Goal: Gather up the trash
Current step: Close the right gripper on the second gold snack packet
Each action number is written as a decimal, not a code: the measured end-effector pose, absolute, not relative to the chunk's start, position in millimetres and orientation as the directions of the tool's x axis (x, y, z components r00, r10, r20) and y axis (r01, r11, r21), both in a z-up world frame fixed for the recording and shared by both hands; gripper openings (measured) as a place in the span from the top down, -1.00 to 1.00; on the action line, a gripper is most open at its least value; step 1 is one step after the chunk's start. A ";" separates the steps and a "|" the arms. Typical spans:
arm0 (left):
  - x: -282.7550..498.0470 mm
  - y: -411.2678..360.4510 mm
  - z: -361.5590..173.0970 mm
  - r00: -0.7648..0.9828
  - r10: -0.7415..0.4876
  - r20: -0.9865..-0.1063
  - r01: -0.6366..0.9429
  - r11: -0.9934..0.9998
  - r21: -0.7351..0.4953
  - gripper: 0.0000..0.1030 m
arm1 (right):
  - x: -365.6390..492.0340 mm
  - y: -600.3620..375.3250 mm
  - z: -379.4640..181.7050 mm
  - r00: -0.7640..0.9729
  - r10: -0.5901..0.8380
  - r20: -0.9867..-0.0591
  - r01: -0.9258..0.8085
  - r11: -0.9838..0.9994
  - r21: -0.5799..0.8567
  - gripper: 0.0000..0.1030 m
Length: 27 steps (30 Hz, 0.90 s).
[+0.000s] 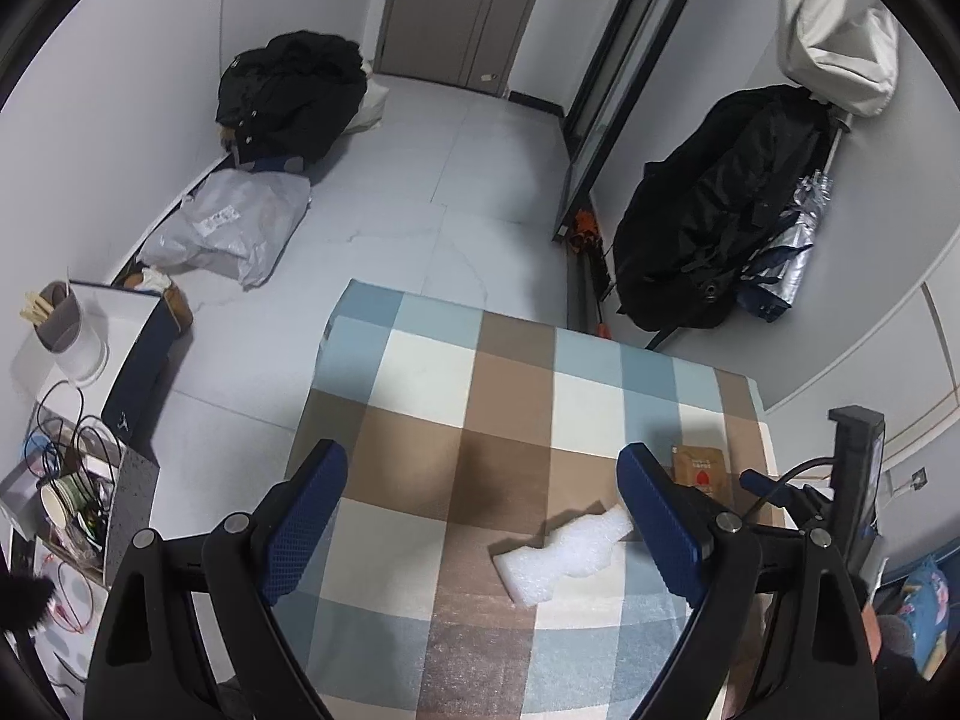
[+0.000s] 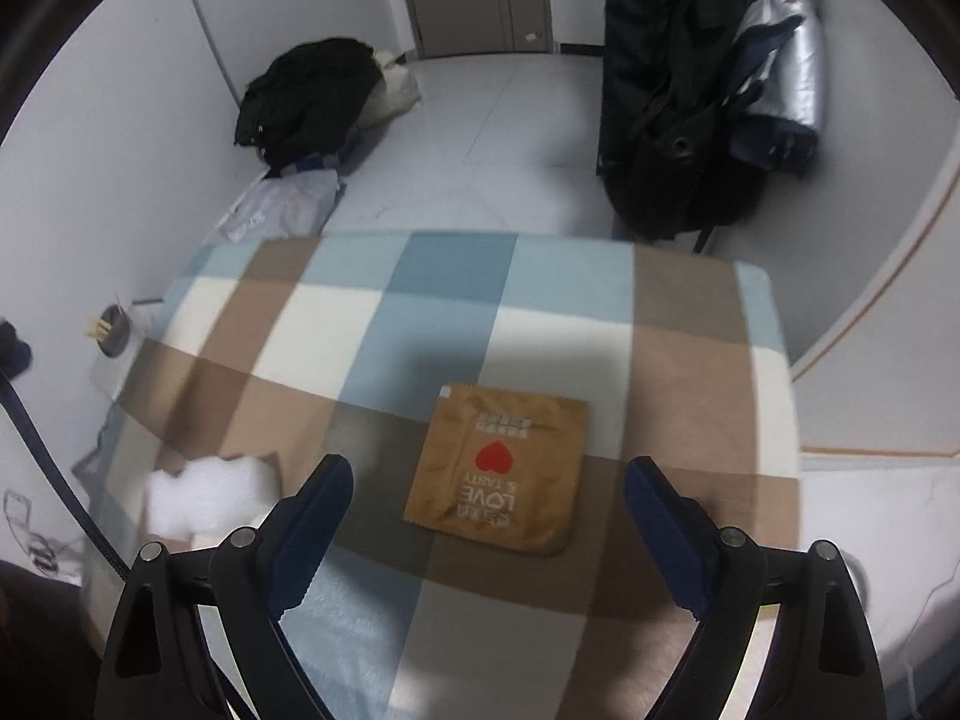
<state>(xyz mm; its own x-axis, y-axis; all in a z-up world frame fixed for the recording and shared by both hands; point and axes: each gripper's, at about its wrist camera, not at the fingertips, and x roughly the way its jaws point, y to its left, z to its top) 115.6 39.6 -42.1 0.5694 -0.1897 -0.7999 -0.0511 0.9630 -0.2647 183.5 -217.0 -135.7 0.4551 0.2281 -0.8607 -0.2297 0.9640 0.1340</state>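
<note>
Right gripper [image 2: 489,531] wide open, empty — brown snack packet [image 2: 501,468] lies flat just ahead between its jaws; left gripper [image 1: 483,528] likewise open and empty, white foam scrap [image 1: 561,549] apparently nearer its right finger

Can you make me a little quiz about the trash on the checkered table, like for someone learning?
1. True or false: the right gripper is already squeezing the brown packet.
2. What shape is printed in red on the brown packet? A) star B) heart C) circle
3. Fill in the missing word: the white foam piece lies on the checkered ____.

Key:
1. False. Its jaws stand wide open above the packet, touching nothing.
2. B, a heart.
3. Tablecloth. The left gripper is open too, with the foam near its right finger.
</note>
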 end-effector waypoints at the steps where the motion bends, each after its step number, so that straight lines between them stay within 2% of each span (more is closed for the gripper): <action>1: 117.0 41.0 -44.0 0.565 -0.188 -0.803 -0.056 0.963 -0.265 -0.74 | 184.8 -215.8 -139.5 0.451 0.216 -0.866 -0.230 0.966 0.121 -0.78; 8: 122.0 46.4 -50.6 0.541 -0.182 -0.821 -0.079 0.961 -0.265 -0.74 | 184.7 -213.7 -148.0 0.463 0.174 -0.869 -0.223 0.972 0.076 -0.72; 10: 122.8 45.2 -51.6 0.538 -0.182 -0.823 -0.078 0.962 -0.263 -0.74 | 184.2 -207.9 -148.7 0.475 0.154 -0.866 -0.234 0.971 0.044 -0.58; 12: 123.0 43.6 -51.9 0.534 -0.185 -0.825 -0.073 0.962 -0.263 -0.74 | 183.1 -203.6 -149.1 0.491 0.127 -0.862 -0.243 0.970 0.005 -0.33; 16: 123.5 43.2 -53.8 0.526 -0.188 -0.830 -0.069 0.963 -0.261 -0.74 | 178.1 -202.7 -147.0 0.509 0.135 -0.850 -0.250 0.968 0.004 -0.17; 18: 124.7 45.3 -54.9 0.522 -0.188 -0.832 -0.075 0.962 -0.264 -0.74 | 176.3 -204.7 -146.0 0.514 0.136 -0.847 -0.243 0.970 0.009 0.06; 22: 126.1 48.8 -56.4 0.519 -0.182 -0.835 -0.089 0.960 -0.265 -0.74 | 173.8 -205.2 -145.0 0.512 0.155 -0.845 -0.248 0.968 0.027 0.16; 27: 126.3 50.5 -56.4 0.520 -0.175 -0.836 -0.095 0.961 -0.261 -0.74 | 171.7 -204.5 -143.2 0.506 0.193 -0.841 -0.270 0.961 0.058 0.45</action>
